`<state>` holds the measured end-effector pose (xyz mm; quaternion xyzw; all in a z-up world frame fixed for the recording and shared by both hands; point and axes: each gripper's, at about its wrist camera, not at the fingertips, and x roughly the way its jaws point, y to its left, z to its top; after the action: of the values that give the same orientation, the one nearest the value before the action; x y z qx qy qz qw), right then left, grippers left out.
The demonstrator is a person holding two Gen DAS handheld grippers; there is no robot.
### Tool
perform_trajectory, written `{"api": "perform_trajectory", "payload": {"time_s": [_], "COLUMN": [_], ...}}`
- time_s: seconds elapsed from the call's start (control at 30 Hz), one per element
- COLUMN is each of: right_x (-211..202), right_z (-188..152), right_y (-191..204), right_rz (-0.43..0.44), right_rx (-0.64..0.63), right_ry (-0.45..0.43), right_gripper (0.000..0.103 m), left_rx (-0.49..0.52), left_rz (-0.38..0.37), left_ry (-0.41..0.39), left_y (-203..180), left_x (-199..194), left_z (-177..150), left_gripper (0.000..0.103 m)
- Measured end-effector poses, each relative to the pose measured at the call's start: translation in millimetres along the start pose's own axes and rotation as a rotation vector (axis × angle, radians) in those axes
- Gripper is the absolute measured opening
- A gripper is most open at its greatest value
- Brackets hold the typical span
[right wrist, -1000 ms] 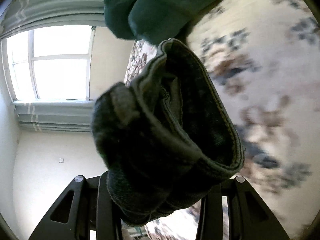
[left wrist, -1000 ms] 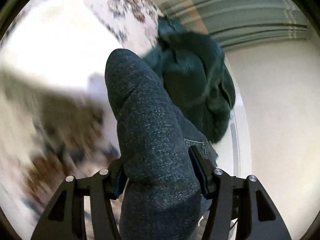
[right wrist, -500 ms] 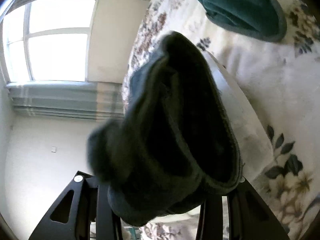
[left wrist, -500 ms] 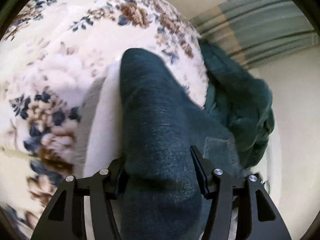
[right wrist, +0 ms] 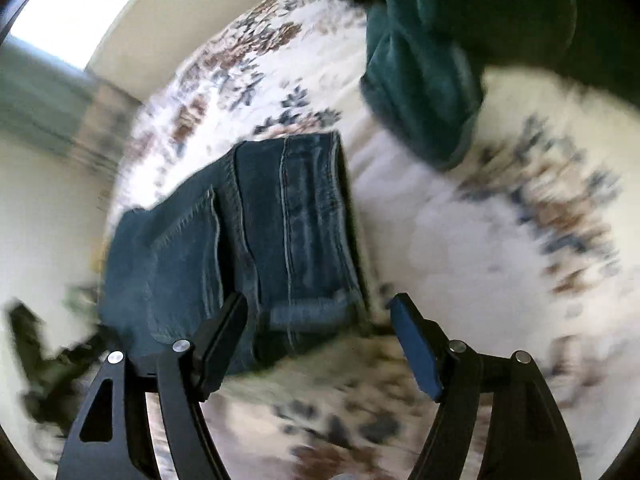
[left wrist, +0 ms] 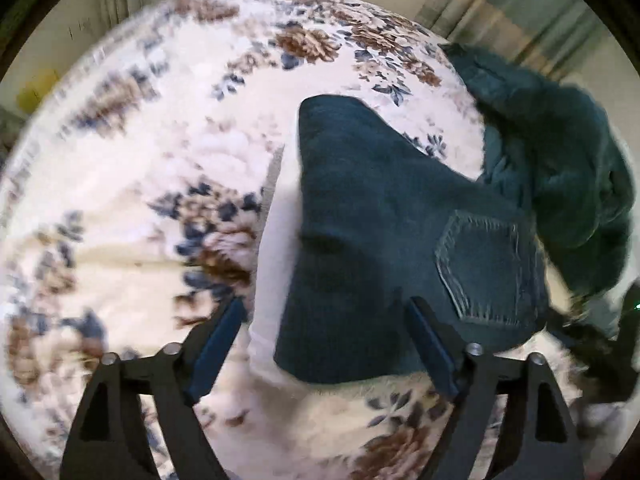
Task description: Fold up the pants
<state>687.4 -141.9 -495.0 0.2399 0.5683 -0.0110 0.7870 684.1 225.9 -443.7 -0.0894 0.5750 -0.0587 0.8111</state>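
Observation:
The folded dark blue jeans (left wrist: pixel 384 232) lie on the floral bedspread (left wrist: pixel 168 152), back pocket up. They also show in the right wrist view (right wrist: pixel 256 240), waistband toward the camera. My left gripper (left wrist: pixel 324 332) is open just above the near edge of the jeans, holding nothing. My right gripper (right wrist: pixel 320 328) is open over the waistband edge, holding nothing. The right gripper shows blurred at the right edge of the left wrist view.
A heap of dark teal clothes (left wrist: pixel 560 152) lies beyond the jeans at the right; it shows at the top of the right wrist view (right wrist: pixel 432 64). Striped curtains (left wrist: pixel 520 8) and a wall stand behind the bed. A bright window (right wrist: pixel 80 12) is at upper left.
Both grippers opened and let go of the jeans. The jeans now lie folded on the bedspread. Both grippers have drawn back a little from them.

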Motion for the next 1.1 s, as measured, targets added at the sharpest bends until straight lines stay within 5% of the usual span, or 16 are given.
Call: {"api": "perform_trajectory", "payload": {"time_s": [0.13,0.2,0.27,0.4,0.73,1.1], "right_x": [-55.6,-80.5,-117.4,-180.9,-346.6,-538.9], "right_z": [-22.3,-29.2,-41.9,-61.3,-109.3,-201.4], "right_y": [24.3,40.0,54.9,77.4,105.3,95.8], "right_rz": [-0.151,-0.213,-0.252,-0.31,-0.28,-0.19], "right_rx": [-0.094,-0.137,-0.171,-0.226,-0.321,-0.394], "right_ry": [-0.038,-0.051,-0.074,-0.133,-0.269,-0.426], "right_gripper": [0.078,0.097,0.103,0.103,0.103,0.103], "left_rx": [0.038,0.051,0.081,0.113,0.101,0.098], "left_rz": [0.089,0.126,0.16,0.192,0.23,0.25], "left_ry": [-0.025,-0.033,-0.049,-0.078,-0.241,-0.407], "left_y": [-31.1,-46.5,-62.6,-86.9,-132.4,-181.6], "left_x": [-24.9,-37.7,-55.4,-94.3,-230.9,-378.7], "left_z": [-18.7,-26.9,-36.2,-50.9,-98.2,-192.7], "left_gripper": [0.09,0.09,0.09,0.09,0.09,0.09]}}
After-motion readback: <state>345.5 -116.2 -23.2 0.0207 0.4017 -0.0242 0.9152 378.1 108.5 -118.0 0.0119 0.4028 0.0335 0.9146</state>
